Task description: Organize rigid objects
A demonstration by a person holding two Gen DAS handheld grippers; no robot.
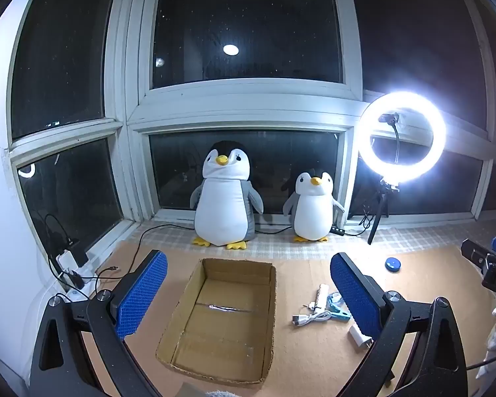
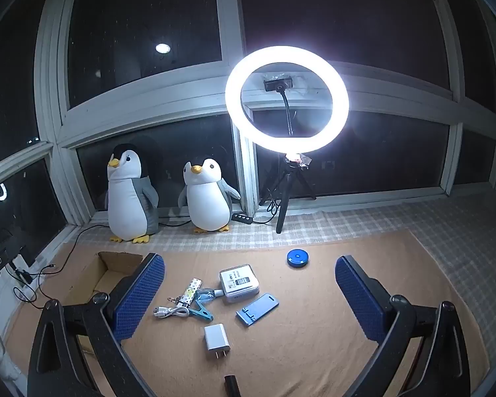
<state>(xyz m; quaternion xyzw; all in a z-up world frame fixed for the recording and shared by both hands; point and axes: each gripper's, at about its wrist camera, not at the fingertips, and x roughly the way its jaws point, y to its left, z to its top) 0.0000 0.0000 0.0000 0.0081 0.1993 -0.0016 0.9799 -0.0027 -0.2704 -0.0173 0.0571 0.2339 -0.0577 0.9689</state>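
Both sets of jaws are spread wide and holding nothing. The left gripper (image 1: 248, 294) hangs over an open cardboard box (image 1: 223, 324), which sits empty on the brown surface (image 2: 314, 347). The right gripper (image 2: 249, 292) frames the loose stuff: a white charger plug (image 2: 217, 336), a blue phone stand (image 2: 257, 308), a white square case (image 2: 239, 282), a white USB cable (image 2: 170, 311) and a patterned stick (image 2: 191, 292) just beside it. A round blue disc (image 2: 297, 258) lies apart, further back. Two plush penguins (image 1: 226, 195) and a lit ring light (image 2: 287, 100) stand by the window.
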